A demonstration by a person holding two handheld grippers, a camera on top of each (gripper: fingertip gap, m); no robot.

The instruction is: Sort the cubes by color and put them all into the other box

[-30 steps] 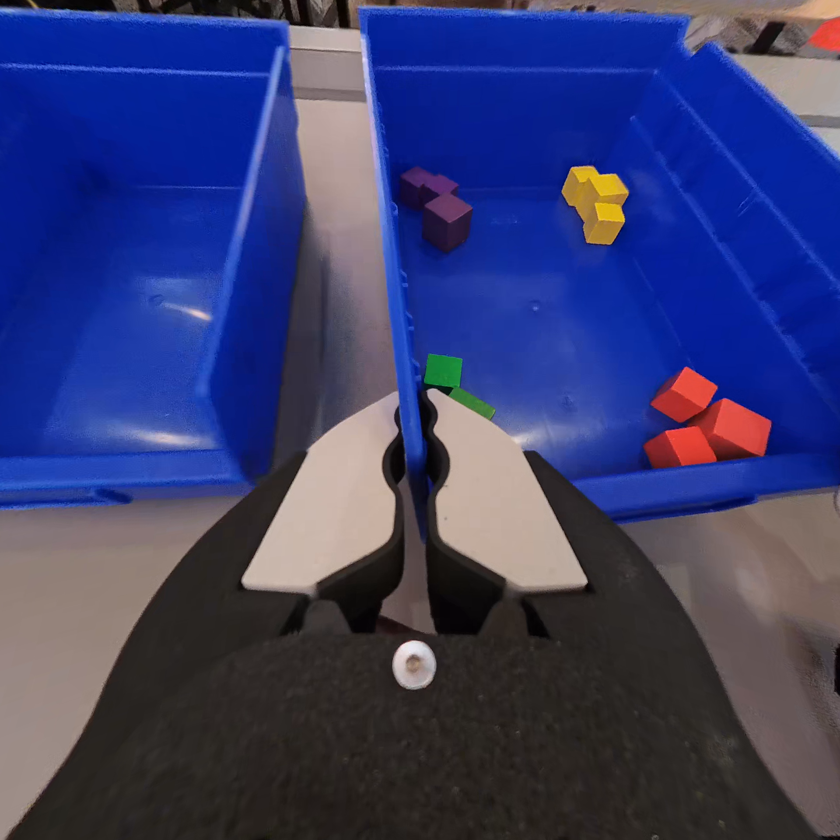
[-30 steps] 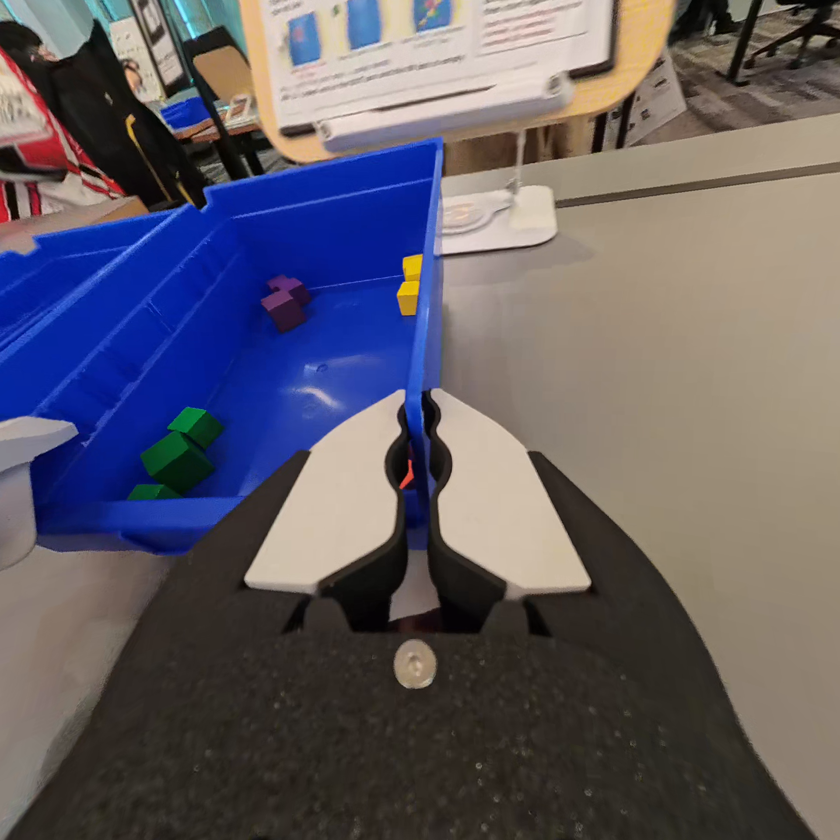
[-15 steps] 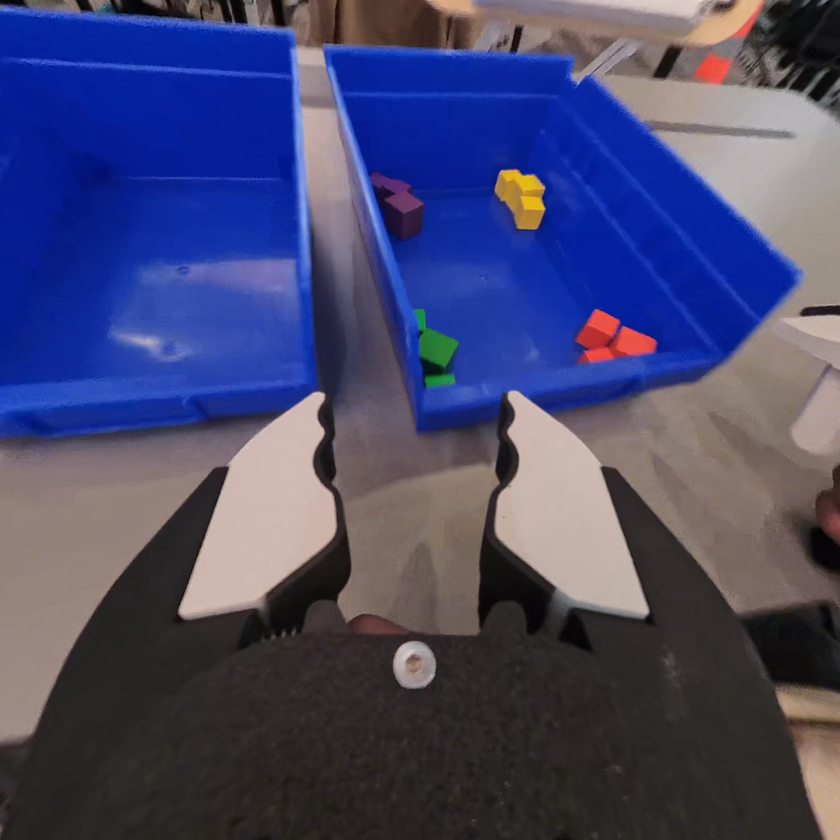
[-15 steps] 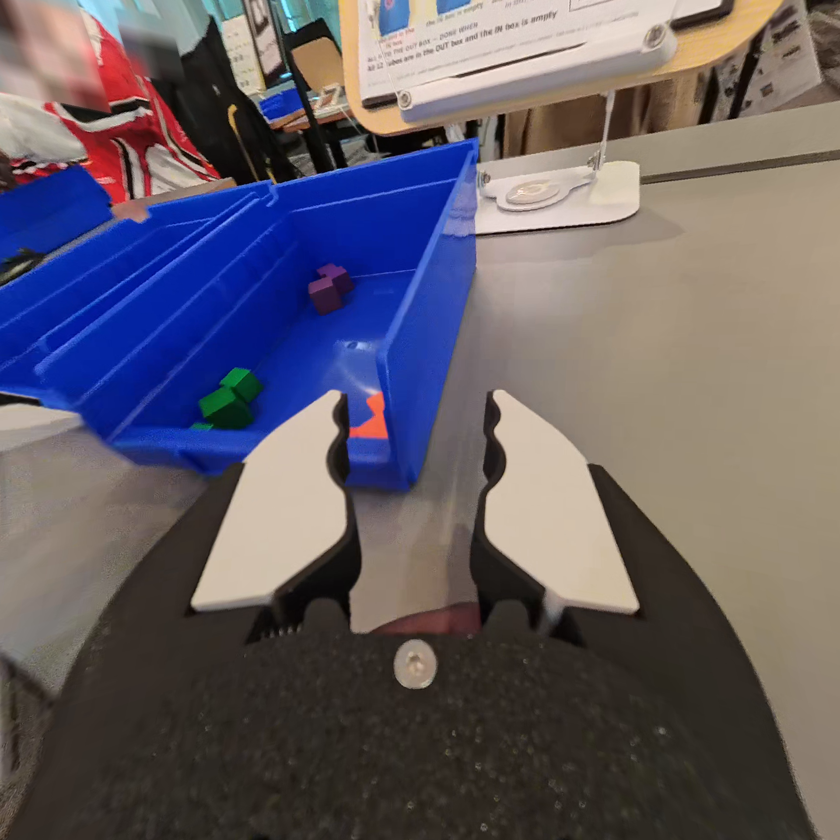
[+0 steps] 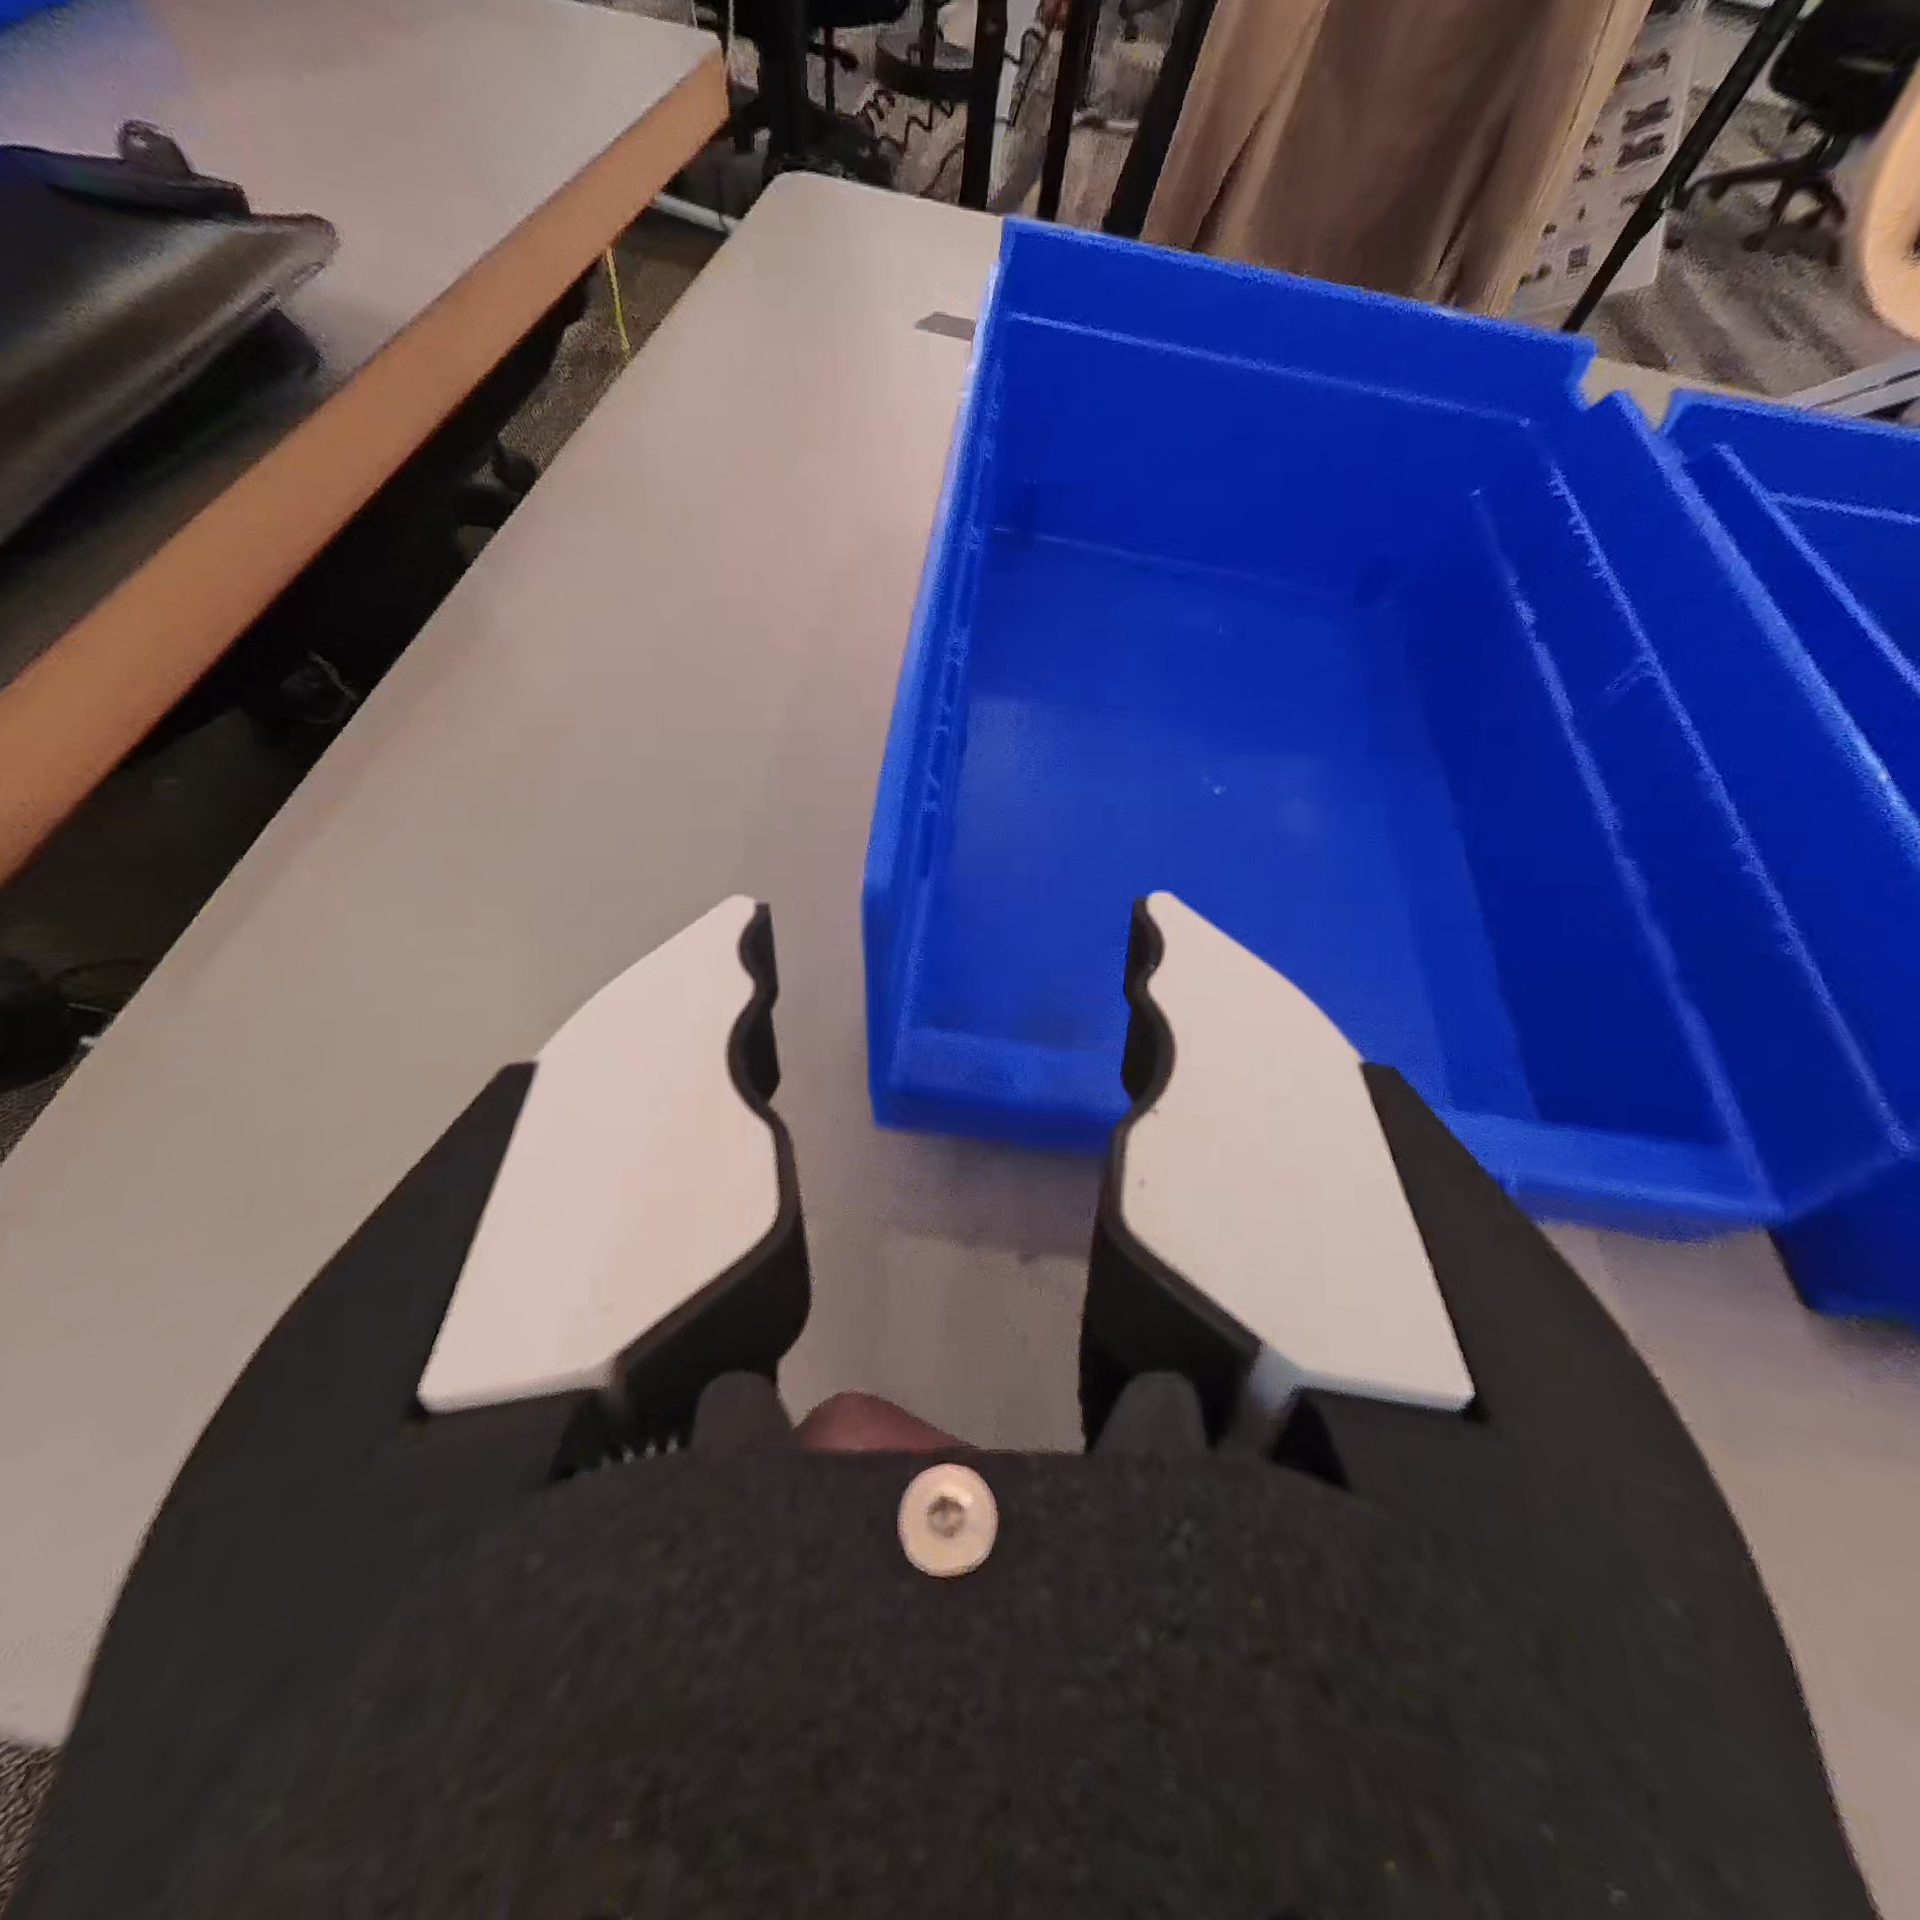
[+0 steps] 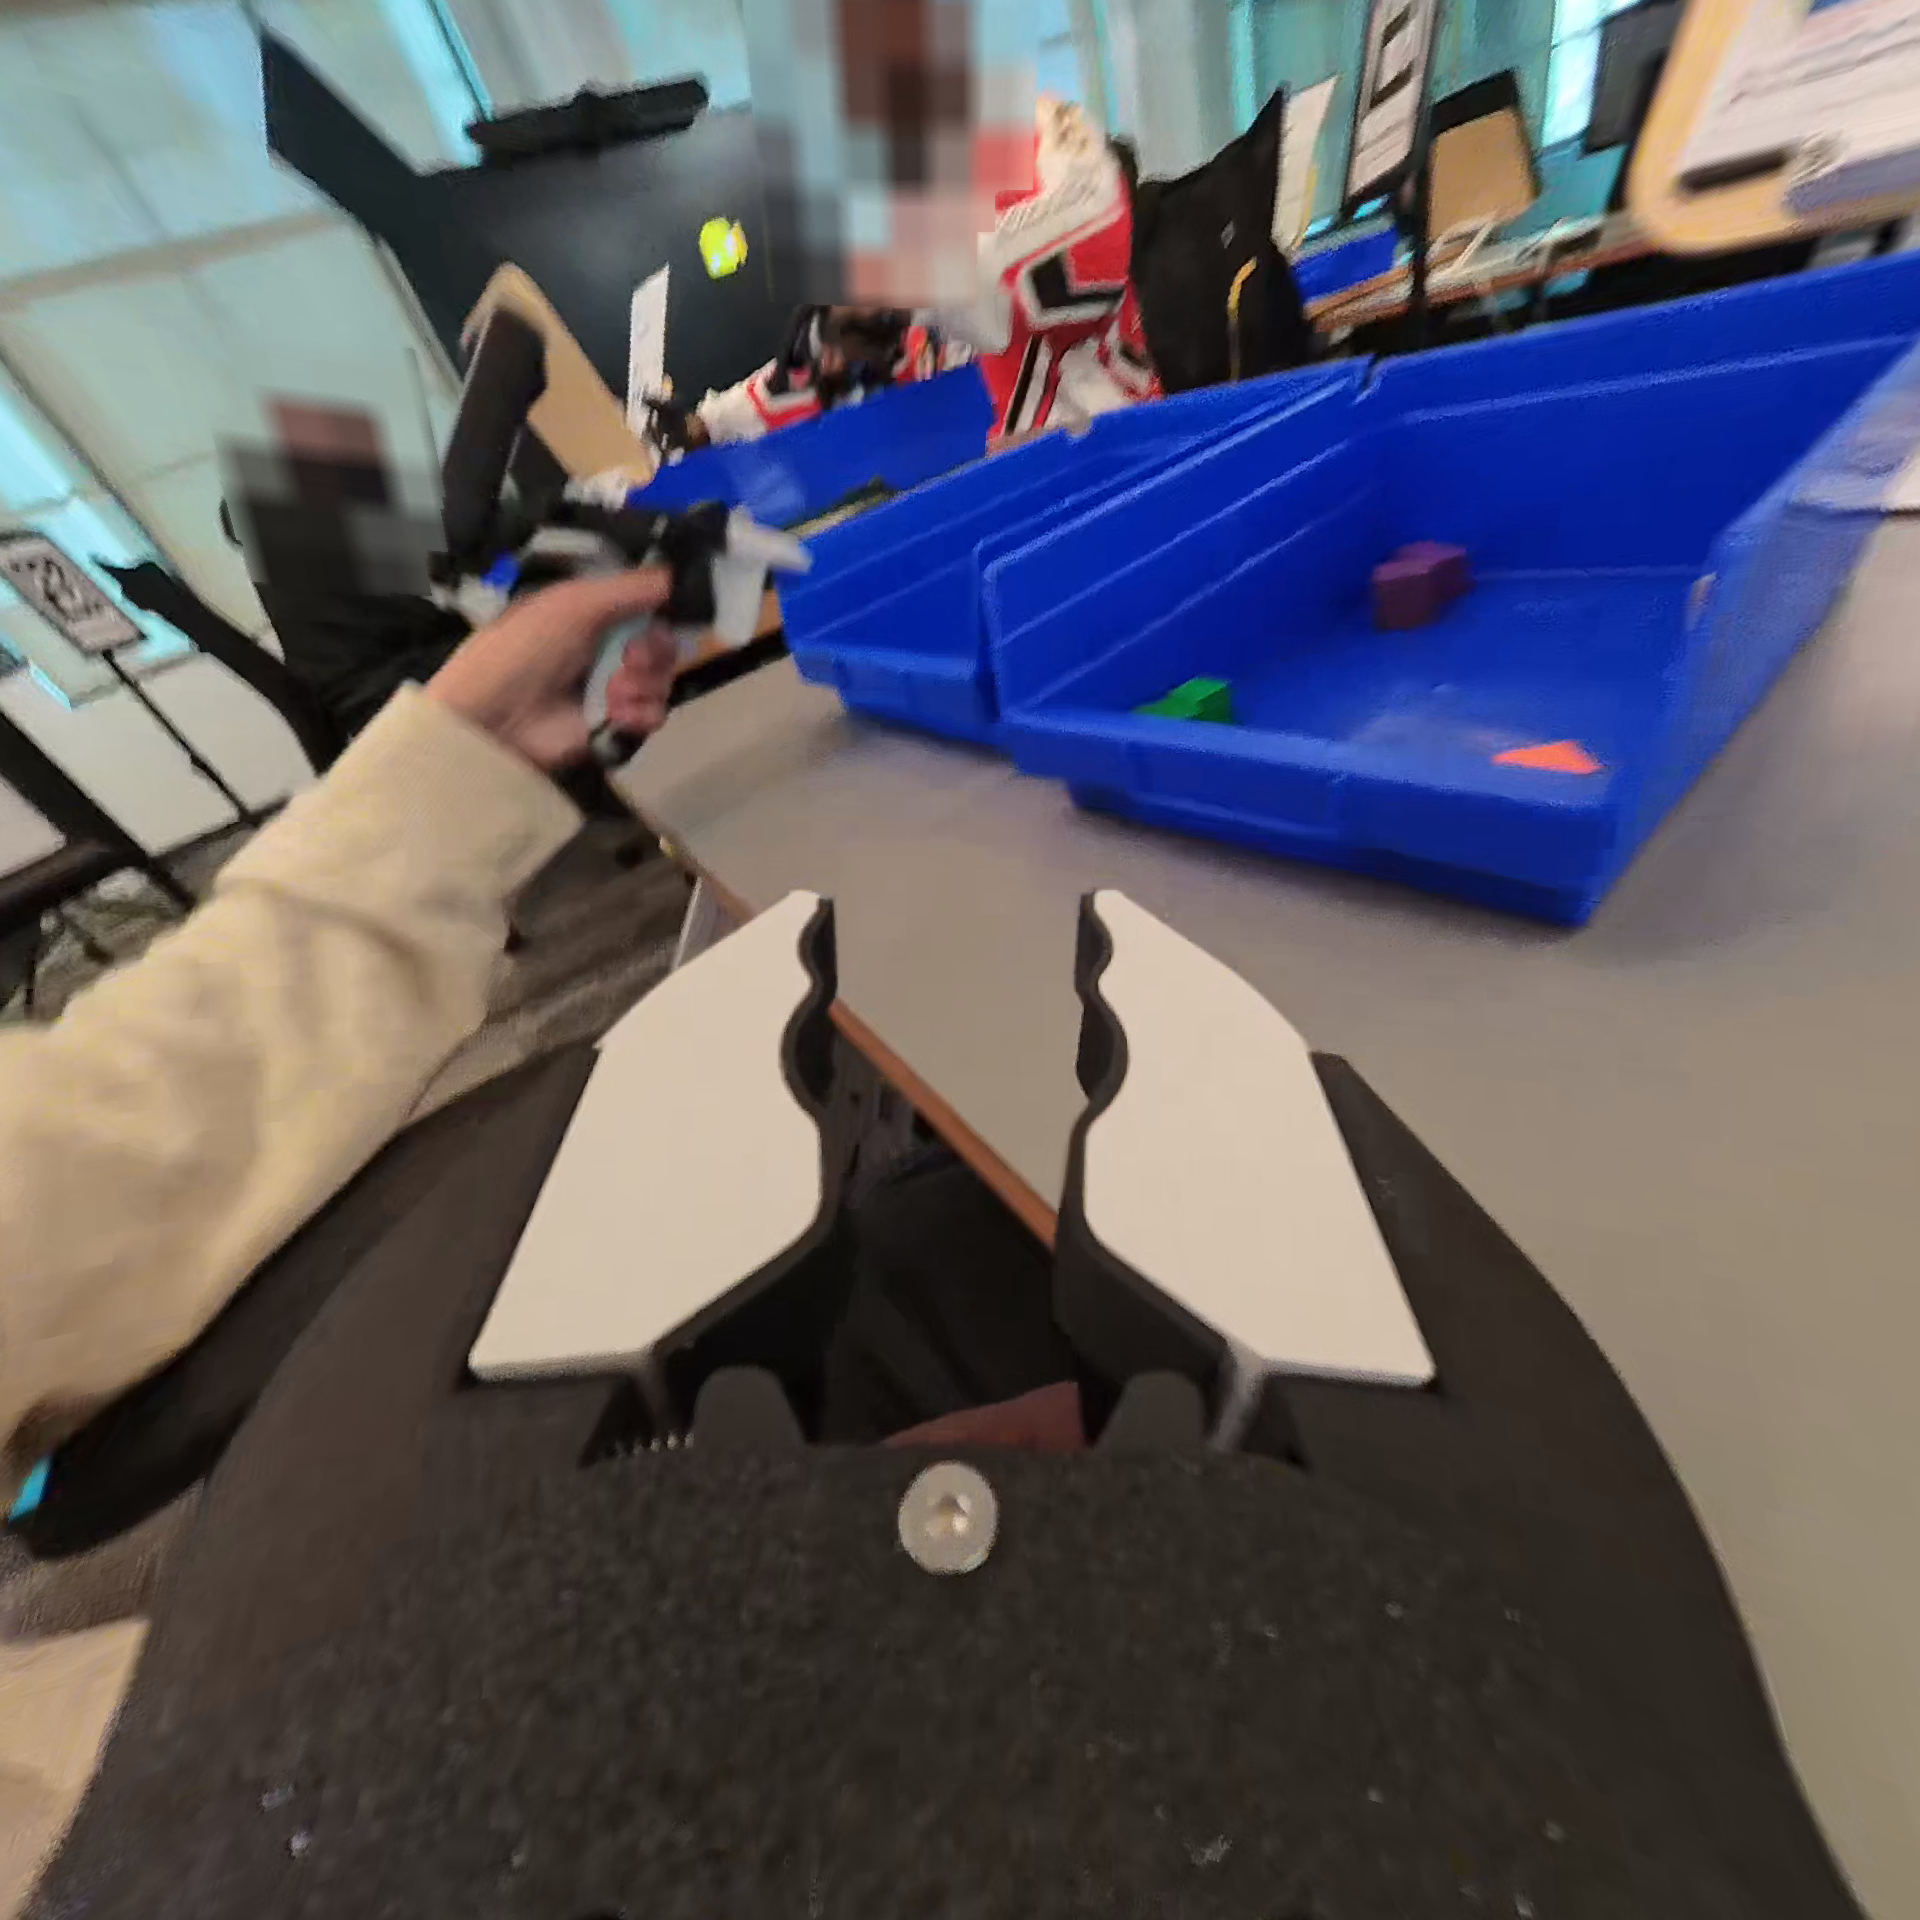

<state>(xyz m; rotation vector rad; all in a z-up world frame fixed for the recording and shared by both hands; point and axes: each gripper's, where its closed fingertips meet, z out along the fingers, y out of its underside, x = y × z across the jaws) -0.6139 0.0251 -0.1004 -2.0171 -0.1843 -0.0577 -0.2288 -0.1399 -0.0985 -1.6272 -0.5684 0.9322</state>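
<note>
Hovering left gripper (image 5: 951,914) (fingers apart), empty blue box (image 5: 1195,1127), no legible labels

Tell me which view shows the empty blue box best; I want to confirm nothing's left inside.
The left wrist view: the empty blue box fills it, floor bare. The right wrist view shows only its blurred side beyond the box holding cubes.

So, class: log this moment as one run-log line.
left gripper: open, empty | right gripper: open, empty | left box: empty | cubes: right box
</note>
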